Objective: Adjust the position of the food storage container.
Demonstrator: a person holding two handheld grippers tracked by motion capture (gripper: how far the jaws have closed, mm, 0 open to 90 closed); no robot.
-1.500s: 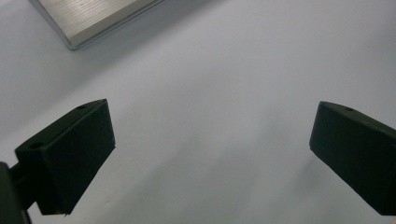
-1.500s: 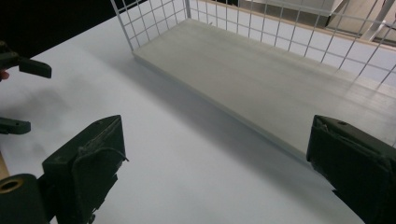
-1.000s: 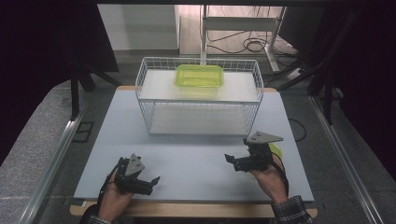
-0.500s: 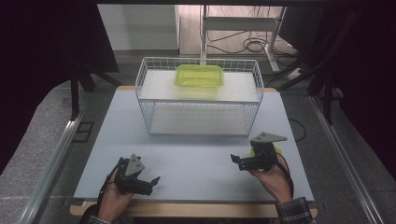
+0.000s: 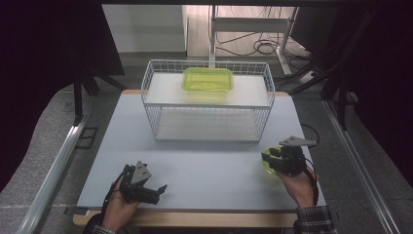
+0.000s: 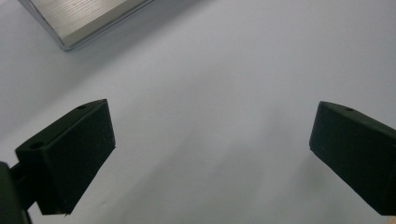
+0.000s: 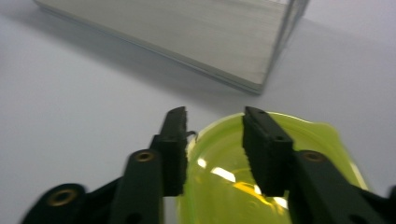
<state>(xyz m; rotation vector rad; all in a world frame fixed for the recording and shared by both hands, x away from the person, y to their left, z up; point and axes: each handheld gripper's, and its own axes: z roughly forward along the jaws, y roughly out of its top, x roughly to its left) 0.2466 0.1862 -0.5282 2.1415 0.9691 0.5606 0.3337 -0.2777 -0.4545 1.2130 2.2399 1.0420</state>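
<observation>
right gripper view: the right tongs [image 7: 212,140] are seen straddling the rim of a yellow-green bowl [image 7: 280,172] on the desk [image 7: 70,93], their jaws just narrowed; whether the pads press cannot be told. high view adds the released left tongs [image 5: 152,187], a wire basket [image 5: 208,105] and a green tray [image 5: 207,79] inside. no writing is readable.

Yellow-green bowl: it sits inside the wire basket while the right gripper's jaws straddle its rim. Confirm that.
Not quite. The yellow-green bowl lies on the table, in front of the wire basket and outside it, as the high view shows. The right gripper does straddle its rim; its jaws have just been closing.
</observation>
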